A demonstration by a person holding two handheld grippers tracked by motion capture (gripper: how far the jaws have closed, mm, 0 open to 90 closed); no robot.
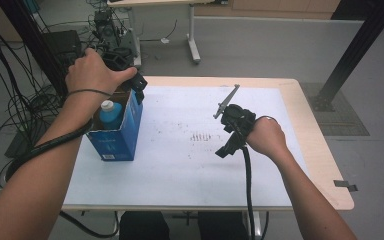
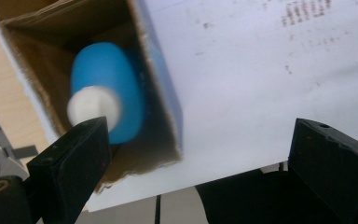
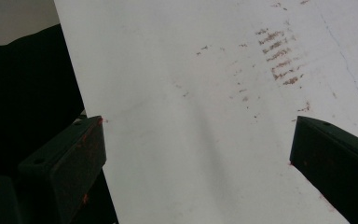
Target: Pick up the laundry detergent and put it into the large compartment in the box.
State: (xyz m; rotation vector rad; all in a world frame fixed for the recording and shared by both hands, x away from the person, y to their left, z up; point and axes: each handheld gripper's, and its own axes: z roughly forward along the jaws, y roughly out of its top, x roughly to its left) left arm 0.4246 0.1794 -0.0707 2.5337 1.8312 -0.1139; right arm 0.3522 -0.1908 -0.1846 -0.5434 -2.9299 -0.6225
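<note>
A blue bottle [image 1: 111, 116] with a white cap stands upright inside an open blue cardboard box [image 1: 115, 140] at the left of the white table top [image 1: 180, 170]. My left gripper [image 1: 139, 92] hovers over the box's far right corner. In the left gripper view its jaws stand wide apart with nothing between them, and the bottle [image 2: 107, 79] lies below inside the box [image 2: 164, 98]. My right gripper [image 1: 223, 151] rests low over the table's middle right, apart from the box. Its jaws are open in the right gripper view, where bare table [image 3: 191, 93] lies beneath them.
Reddish-brown smudges [image 1: 200, 136] mark the table's middle. Cables [image 1: 10, 105] and equipment crowd the floor at the left. Another desk's leg [image 1: 194, 45] stands behind, and a black post [image 1: 352, 55] rises at the back right. A dark seat [image 1: 180, 225] sits under the near edge.
</note>
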